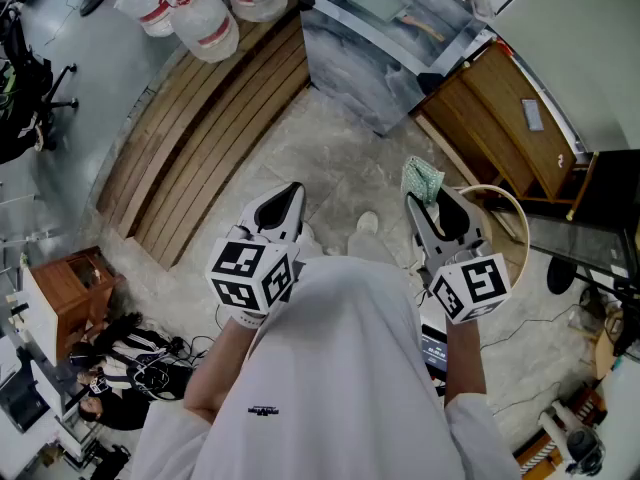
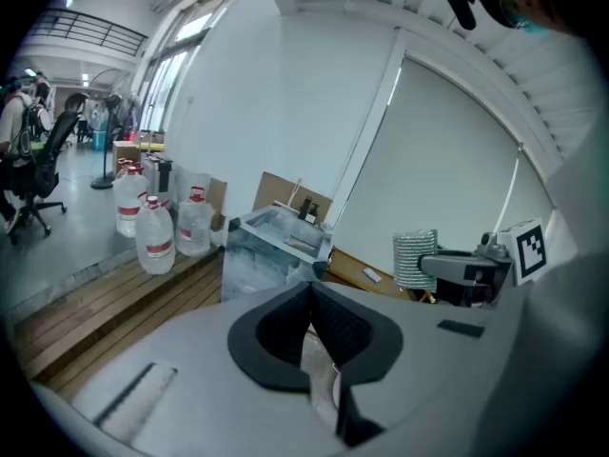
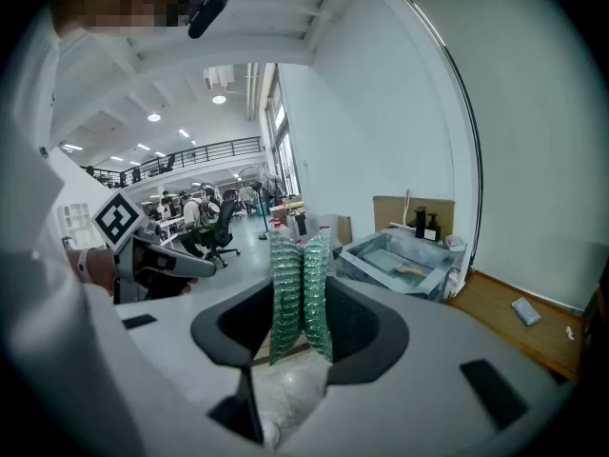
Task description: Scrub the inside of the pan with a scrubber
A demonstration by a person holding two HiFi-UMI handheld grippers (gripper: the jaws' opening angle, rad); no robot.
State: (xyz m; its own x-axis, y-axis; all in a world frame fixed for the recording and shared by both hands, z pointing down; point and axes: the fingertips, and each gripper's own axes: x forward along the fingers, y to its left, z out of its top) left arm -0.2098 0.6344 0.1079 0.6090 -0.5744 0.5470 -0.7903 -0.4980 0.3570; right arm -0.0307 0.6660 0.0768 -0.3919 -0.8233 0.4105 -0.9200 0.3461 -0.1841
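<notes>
Both grippers are held up in front of the person's chest, pointing forward. My right gripper (image 1: 426,204) (image 3: 301,305) is shut on a folded green mesh scrubber (image 1: 421,180) (image 3: 300,288) that sticks up from its jaws; the scrubber (image 2: 415,259) also shows in the left gripper view. My left gripper (image 1: 289,194) (image 2: 310,295) is shut with nothing between its jaws. Far ahead stands a steel sink basin (image 1: 372,60) (image 3: 379,255). Inside it lies something with a wooden handle (image 1: 418,24); I cannot tell whether it is the pan.
Several large water jugs (image 1: 203,26) stand on a slatted wooden platform (image 1: 215,118) left of the basin. A wooden cabinet (image 1: 505,128) stands to its right, with a looped white cable (image 1: 512,206) on the stone floor. A small wooden box (image 1: 68,284) sits at the left.
</notes>
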